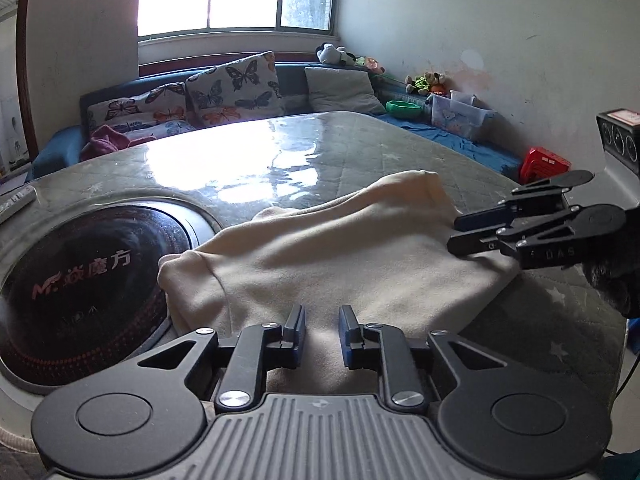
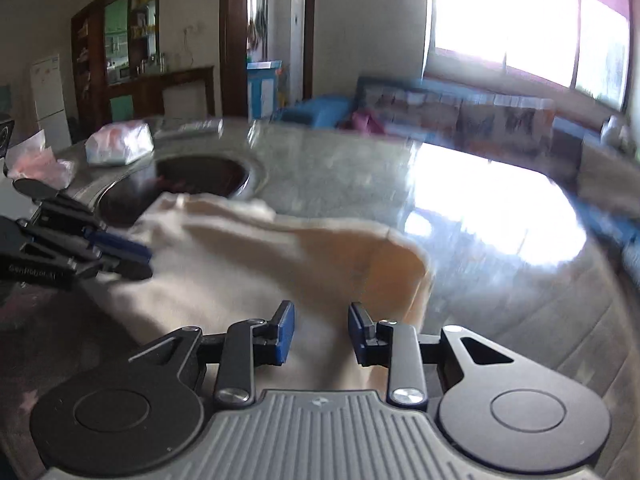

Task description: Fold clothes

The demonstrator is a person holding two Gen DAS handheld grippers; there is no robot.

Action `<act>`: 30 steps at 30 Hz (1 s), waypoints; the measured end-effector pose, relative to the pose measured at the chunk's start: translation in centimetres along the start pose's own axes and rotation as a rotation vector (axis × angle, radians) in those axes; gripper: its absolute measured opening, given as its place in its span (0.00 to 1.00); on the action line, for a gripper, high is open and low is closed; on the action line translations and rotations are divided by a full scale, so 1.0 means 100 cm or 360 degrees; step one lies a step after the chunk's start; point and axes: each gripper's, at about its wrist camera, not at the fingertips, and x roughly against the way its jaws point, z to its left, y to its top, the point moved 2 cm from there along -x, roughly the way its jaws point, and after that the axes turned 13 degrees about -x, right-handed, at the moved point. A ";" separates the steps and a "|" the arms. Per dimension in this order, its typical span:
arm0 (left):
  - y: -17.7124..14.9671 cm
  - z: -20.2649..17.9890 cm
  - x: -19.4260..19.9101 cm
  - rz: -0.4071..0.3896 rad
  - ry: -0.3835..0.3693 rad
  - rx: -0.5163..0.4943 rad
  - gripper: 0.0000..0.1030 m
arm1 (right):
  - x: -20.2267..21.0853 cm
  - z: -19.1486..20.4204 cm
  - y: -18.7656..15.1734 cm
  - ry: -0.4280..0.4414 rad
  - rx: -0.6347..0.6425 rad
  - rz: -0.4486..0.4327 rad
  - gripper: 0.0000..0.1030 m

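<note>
A cream fleece garment point(image 1: 320, 248) lies spread and partly folded on the glass-topped table point(image 1: 280, 152), with a raised fold towards the far right. My left gripper point(image 1: 322, 328) hovers over its near edge, jaws a little apart, with cloth showing in the gap and no pad pressing on it. In the right wrist view the same garment point(image 2: 240, 264) fills the middle. My right gripper point(image 2: 321, 332) stands over its near right part, jaws apart, and nothing is pinched. Each gripper also shows in the other's view: the right gripper point(image 1: 456, 234) at the cloth's right edge, the left gripper point(image 2: 140, 260) at its left edge.
A round black cooktop point(image 1: 80, 280) is set into the table left of the garment, whose corner overlaps it. Plastic bags point(image 2: 120, 144) and a remote point(image 2: 200, 126) lie at the far side. A sofa with butterfly cushions point(image 1: 232, 88) and a red stool point(image 1: 544, 162) stand beyond the table.
</note>
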 end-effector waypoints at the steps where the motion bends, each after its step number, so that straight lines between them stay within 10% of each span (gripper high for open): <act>1: 0.000 -0.001 0.001 0.0002 -0.0012 0.0003 0.20 | 0.001 0.000 -0.003 0.0006 -0.0009 0.0018 0.29; 19: 0.005 -0.026 0.036 -0.0054 -0.0209 -0.0062 0.25 | 0.062 0.000 -0.012 0.0136 -0.0102 0.0101 0.29; 30: 0.041 -0.036 -0.025 -0.0073 -0.0232 0.0001 0.29 | -0.004 -0.015 0.014 0.0112 -0.0199 0.0147 0.15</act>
